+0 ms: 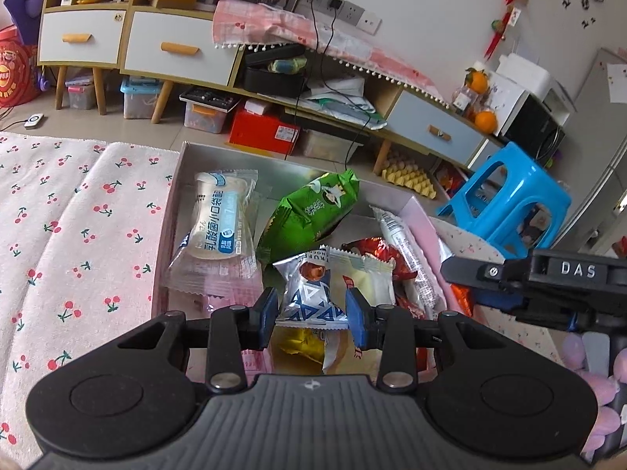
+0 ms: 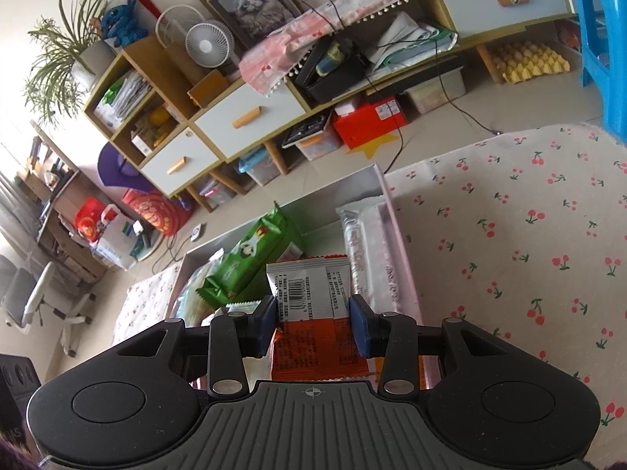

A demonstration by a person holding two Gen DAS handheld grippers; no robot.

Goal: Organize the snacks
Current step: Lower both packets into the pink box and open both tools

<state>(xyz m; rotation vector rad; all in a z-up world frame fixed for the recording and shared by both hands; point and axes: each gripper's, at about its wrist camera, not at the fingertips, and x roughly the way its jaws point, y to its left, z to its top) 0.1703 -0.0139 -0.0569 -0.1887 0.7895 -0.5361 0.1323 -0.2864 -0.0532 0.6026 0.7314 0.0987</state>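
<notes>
A shallow pink box (image 1: 235, 153) with a grey inside lies on the cherry-print cloth and holds several snacks. My left gripper (image 1: 313, 309) hangs over its near end, shut on a silver packet with blue triangles (image 1: 309, 293). In the box lie a white bread packet (image 1: 219, 219), a green packet (image 1: 313, 207), a red wrapper (image 1: 376, 250) and a long white bar (image 1: 403, 243). In the right wrist view my right gripper (image 2: 313, 313) is shut on an orange packet with a white barcode label (image 2: 313, 290), above the box (image 2: 386, 196). The green packet (image 2: 250, 258) and a long silvery bar (image 2: 364, 243) lie beyond it.
The right gripper's black housing (image 1: 564, 278) sits just right of the box. The cherry-print cloth (image 1: 78, 215) spreads to the left; in the right wrist view the cloth (image 2: 509, 235) spreads to the right. A blue stool (image 1: 509, 199) and low cabinets (image 1: 176, 43) stand behind.
</notes>
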